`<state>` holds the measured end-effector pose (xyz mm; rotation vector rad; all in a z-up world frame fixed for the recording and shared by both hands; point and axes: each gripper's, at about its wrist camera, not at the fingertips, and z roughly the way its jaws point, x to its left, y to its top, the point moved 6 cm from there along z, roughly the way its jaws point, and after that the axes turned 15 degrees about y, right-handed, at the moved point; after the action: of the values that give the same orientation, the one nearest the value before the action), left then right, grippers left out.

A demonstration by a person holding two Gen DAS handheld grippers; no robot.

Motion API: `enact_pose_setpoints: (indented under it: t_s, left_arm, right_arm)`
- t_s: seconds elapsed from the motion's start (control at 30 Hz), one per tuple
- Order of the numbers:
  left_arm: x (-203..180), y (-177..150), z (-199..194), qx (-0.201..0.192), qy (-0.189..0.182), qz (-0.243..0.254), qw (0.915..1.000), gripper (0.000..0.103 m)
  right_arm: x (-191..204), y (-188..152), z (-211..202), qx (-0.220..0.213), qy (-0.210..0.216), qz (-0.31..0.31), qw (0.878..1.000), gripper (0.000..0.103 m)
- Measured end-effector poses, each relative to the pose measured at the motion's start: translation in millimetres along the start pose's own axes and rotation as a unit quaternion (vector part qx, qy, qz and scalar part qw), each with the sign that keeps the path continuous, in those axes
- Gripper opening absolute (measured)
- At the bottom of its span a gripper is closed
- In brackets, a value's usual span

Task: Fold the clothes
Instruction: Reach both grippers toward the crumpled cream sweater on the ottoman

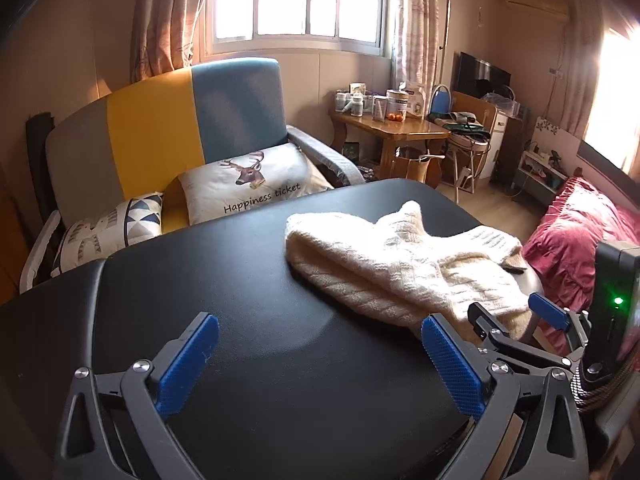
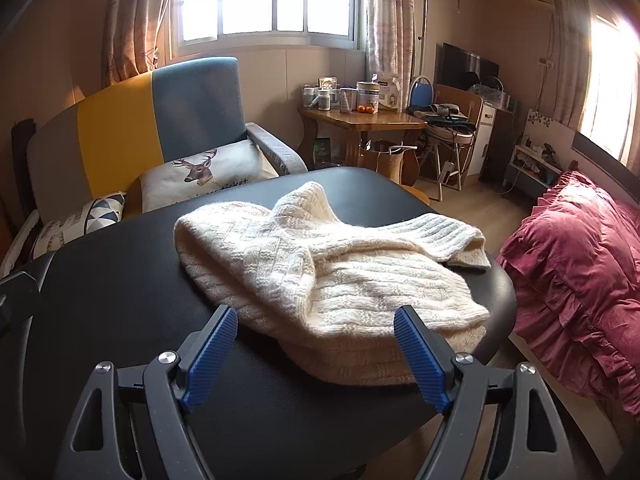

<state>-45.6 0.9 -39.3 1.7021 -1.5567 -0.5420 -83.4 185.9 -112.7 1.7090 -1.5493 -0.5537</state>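
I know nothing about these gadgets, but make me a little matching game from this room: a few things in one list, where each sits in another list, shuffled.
Things:
1. cream knitted sweater
2. deer cushion
3. oranges
4. pink ruffled quilt

Places:
A. on the wooden side table under the window
B. on the striped sofa
C. to the right of the black table
D. on the black table, ahead of both open grippers, right gripper, left gripper

Pairs: 1-D, 2-B, 3-A, 4-C

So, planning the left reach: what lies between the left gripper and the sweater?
Only bare black table between left gripper and cream sweater, per left wrist view.
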Motion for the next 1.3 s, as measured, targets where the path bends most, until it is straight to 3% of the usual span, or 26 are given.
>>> enact_pose_setpoints:
  t_s: [0.33,0.43,0.5,0.57,0.6,0.7,0.8,1.0,1.07,1.13,1.2,1.27,1.3]
  left_arm:
    - [2,-17,26,0.027,-0.005,-0.009,0.9996,0.103]
    - [6,-32,36,0.042,-0.076,-0.018,0.9961,0.103]
    - [14,-46,48,0.077,-0.111,-0.035,0.9903,0.103]
    - [24,-63,60,0.119,-0.131,-0.049,0.9829,0.103]
    - [30,-71,66,0.138,-0.141,-0.055,0.9788,0.103]
    - [57,-98,73,0.145,-0.134,-0.066,0.9781,0.103]
    - [90,-130,83,0.167,-0.134,-0.089,0.9727,0.103]
    - [162,-186,106,0.225,-0.110,-0.192,0.9488,0.103]
    - [175,-196,104,0.225,-0.108,-0.218,0.9433,0.102]
    - [187,-203,100,0.221,-0.112,-0.242,0.9382,0.102]
    - [193,-206,96,0.219,-0.094,-0.243,0.9403,0.103]
    - [198,-205,92,0.215,-0.099,-0.248,0.9395,0.103]
    - [199,-204,89,0.211,-0.099,-0.247,0.9405,0.103]
  right_arm:
    - [1,-2,3,0.013,-0.007,-0.007,1.000,0.083]
    - [3,-3,3,0.014,-0.003,-0.013,1.000,0.083]
    - [8,-4,4,0.015,0.028,-0.012,0.999,0.083]
    - [15,-5,5,0.020,0.087,-0.015,0.996,0.083]
    - [20,-6,6,0.026,0.126,-0.021,0.992,0.083]
    - [32,-9,14,0.064,0.222,-0.046,0.972,0.083]
    - [44,-7,28,0.107,0.230,-0.116,0.960,0.083]
    - [68,11,87,0.178,0.204,-0.189,0.944,0.082]
    - [73,16,111,0.193,0.190,-0.204,0.941,0.074]
    - [80,20,139,0.205,0.144,-0.234,0.939,0.072]
    - [86,22,166,0.213,0.099,-0.265,0.935,0.069]
    - [84,22,194,0.226,0.037,-0.297,0.927,0.066]
    - [80,21,204,0.235,0.012,-0.308,0.922,0.047]
